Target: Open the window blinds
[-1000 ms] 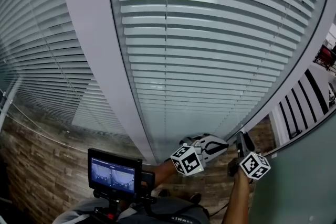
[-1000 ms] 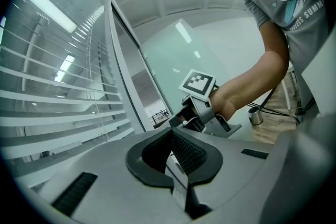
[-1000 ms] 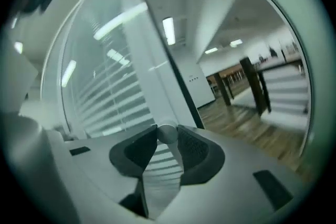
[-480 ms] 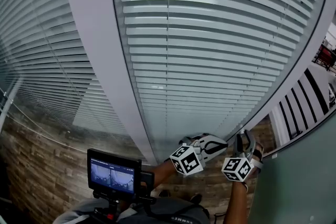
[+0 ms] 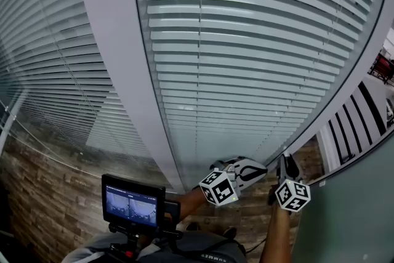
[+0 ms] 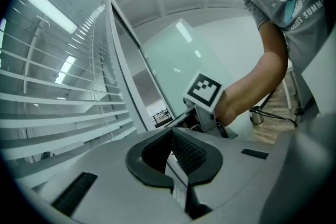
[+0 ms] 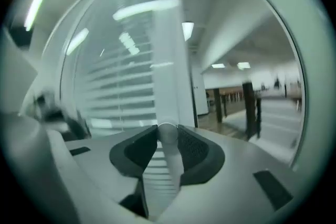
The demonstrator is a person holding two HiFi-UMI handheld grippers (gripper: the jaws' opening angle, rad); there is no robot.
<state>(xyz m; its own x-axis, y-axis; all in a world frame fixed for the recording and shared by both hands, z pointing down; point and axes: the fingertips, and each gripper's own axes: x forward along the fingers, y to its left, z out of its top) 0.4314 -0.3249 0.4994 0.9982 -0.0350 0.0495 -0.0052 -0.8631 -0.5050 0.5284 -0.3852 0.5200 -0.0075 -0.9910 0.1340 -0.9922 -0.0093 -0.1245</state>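
Observation:
Grey slatted blinds [image 5: 246, 58] cover the window ahead, slats nearly level. A clear tilt wand [image 7: 167, 60] hangs beside the right-hand frame. My right gripper [image 5: 286, 164] stands low at the blinds' right edge; in the right gripper view the wand's rounded end sits between its pads [image 7: 191, 147], which are closing on it. My left gripper [image 5: 261, 168] points level just left of the right one, jaws shut with nothing in them [image 6: 170, 136]. In the left gripper view, the right gripper's marker cube [image 6: 203, 91] and the person's forearm are in sight.
A wide grey mullion [image 5: 117, 52] divides these blinds from a second set [image 5: 43, 58] at the left. A small monitor [image 5: 134, 203] sits at my chest. Wood-look floor [image 5: 49, 194] lies below, and a frosted glass panel [image 5: 351, 206] stands at the right.
The right gripper rolled about the wand, its cube swinging left and then back right. The left gripper stayed in place.

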